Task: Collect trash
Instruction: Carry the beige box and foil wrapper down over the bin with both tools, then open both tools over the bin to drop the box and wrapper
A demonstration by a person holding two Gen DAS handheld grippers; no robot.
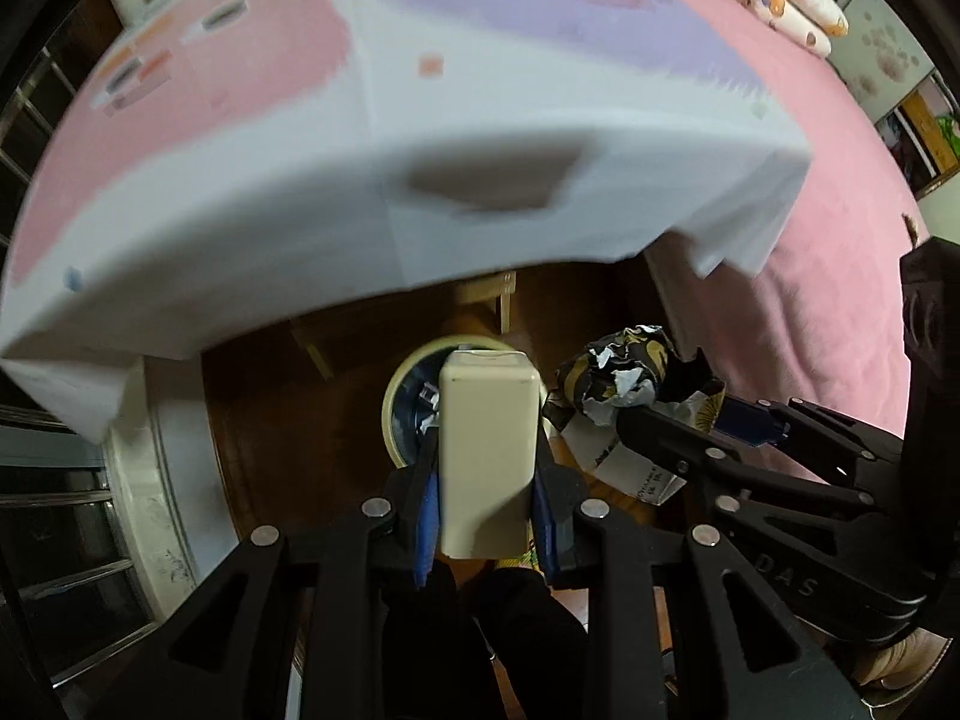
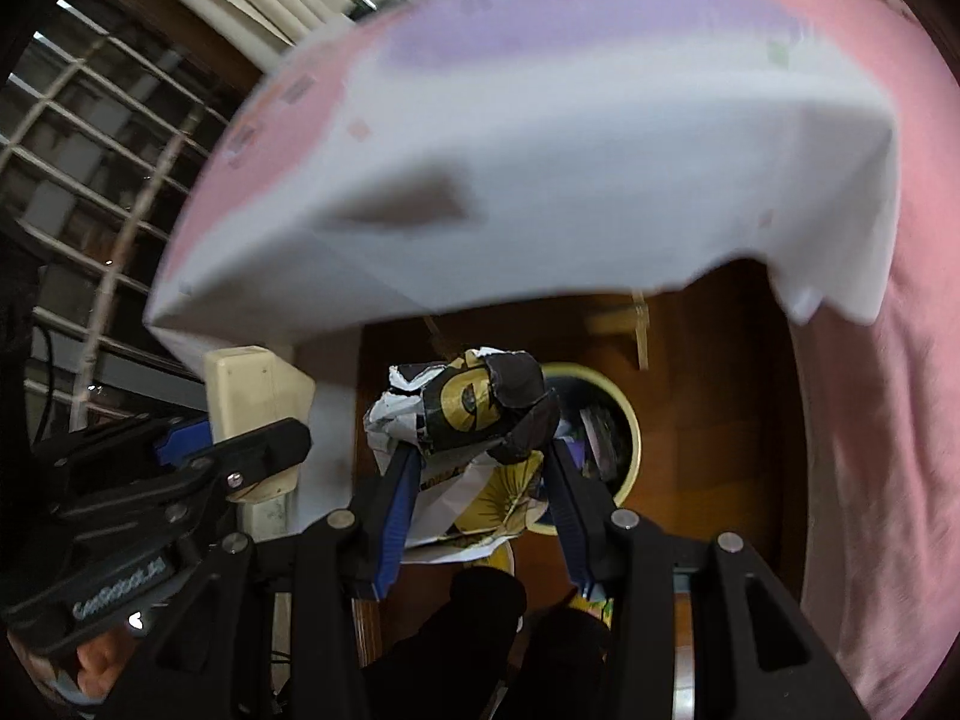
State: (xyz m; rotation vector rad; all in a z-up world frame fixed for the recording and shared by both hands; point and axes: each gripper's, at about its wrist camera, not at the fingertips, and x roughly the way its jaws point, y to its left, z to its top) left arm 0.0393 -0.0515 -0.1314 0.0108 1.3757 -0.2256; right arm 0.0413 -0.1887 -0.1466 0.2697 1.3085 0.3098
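– Holding what? – Left hand-held gripper (image 1: 487,468) clamps a cream box (image 1: 487,456); right hand-held gripper (image 2: 480,468) grips crumpled paper (image 2: 474,414), both above the floor bin (image 2: 627,420).

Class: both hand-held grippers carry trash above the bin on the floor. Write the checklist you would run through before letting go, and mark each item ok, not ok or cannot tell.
1. Left hand-held gripper clamped on the cream box: ok.
2. Right hand-held gripper gripping the crumpled wrapper: ok.
3. Box lined up over the round bin: ok in the left wrist view.
4. Wrapper over the bin's opening: cannot tell; it overlaps only the near rim.
5. Room left in the bin: cannot tell; some trash already shows inside.
6. Overhanging white cloth clear of both loads: ok.
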